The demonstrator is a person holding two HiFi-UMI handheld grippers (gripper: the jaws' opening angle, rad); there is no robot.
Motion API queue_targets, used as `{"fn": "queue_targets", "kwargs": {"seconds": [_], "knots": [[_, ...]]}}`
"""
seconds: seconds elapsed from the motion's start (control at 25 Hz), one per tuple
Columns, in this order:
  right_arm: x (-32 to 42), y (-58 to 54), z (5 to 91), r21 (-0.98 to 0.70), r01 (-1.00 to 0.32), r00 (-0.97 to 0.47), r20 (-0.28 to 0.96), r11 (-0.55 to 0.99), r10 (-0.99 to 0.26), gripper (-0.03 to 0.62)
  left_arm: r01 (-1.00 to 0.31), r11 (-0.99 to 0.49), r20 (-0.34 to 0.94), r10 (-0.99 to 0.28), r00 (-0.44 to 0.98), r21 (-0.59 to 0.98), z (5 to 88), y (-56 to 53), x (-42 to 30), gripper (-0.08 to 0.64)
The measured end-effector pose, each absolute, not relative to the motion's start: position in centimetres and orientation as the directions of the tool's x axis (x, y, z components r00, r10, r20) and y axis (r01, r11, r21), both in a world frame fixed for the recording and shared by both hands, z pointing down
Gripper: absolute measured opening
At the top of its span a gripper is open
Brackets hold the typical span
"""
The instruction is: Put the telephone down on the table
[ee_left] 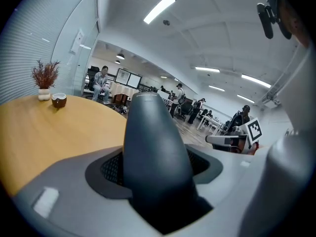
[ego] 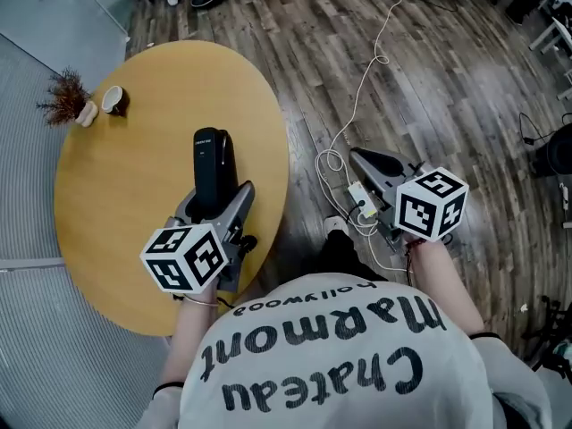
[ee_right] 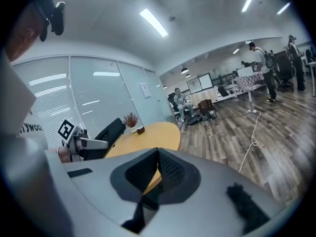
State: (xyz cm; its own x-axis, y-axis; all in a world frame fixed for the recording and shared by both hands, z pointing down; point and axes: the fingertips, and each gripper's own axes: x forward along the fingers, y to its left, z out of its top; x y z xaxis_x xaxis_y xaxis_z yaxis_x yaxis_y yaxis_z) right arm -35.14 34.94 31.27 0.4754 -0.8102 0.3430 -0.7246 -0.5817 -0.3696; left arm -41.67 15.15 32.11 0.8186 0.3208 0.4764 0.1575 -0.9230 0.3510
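My left gripper (ego: 217,201) is shut on a black telephone handset (ego: 213,168), which sticks out past the jaws over the round wooden table (ego: 116,195). In the left gripper view the telephone (ee_left: 154,157) fills the space between the jaws, with the table (ee_left: 44,127) below and to the left. I cannot tell whether the handset touches the tabletop. My right gripper (ego: 365,159) hangs off the table's right side above the wooden floor, with its jaws together and nothing between them (ee_right: 158,158). From the right gripper view the telephone (ee_right: 110,130) shows at the left.
A small dried plant (ego: 64,96) and a small cup (ego: 113,100) stand at the table's far left edge. A white cable (ego: 357,105) runs over the floor (ego: 447,79) to the right of the table. A glass wall (ego: 27,347) borders the left side.
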Motion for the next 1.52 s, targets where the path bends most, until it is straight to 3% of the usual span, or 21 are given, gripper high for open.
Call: {"fn": "queue_targets", "kwargs": {"seconds": [0.4,0.76,1.16,1.52], "knots": [[-26.0,37.0,29.9,-0.326,-0.832,0.318,0.384,-0.450,-0.867,0.014,0.019,-0.925,0.443,0.199,0.874,0.378,30.1,17.9,-32.6,0.334],[-21.9,33.6,28.2,-0.315,-0.889,0.229,0.324,-0.333,-0.918,0.014,-0.029,-0.924,0.479,0.171,0.861,0.382,30.9,18.2,-28.3,0.334],[-20.0,29.4,27.3,-0.295,-0.937,0.097,0.296,-0.188,-0.950,0.014,-0.137,-0.913,0.479,0.070,0.875,0.384,32.1,15.1,-28.7,0.333],[-19.9,20.7,27.0,-0.324,-0.943,-0.166,0.251,0.079,-0.954,0.015,-0.307,-0.858,0.481,-0.082,0.873,0.411,32.5,9.5,-29.5,0.333]]}}
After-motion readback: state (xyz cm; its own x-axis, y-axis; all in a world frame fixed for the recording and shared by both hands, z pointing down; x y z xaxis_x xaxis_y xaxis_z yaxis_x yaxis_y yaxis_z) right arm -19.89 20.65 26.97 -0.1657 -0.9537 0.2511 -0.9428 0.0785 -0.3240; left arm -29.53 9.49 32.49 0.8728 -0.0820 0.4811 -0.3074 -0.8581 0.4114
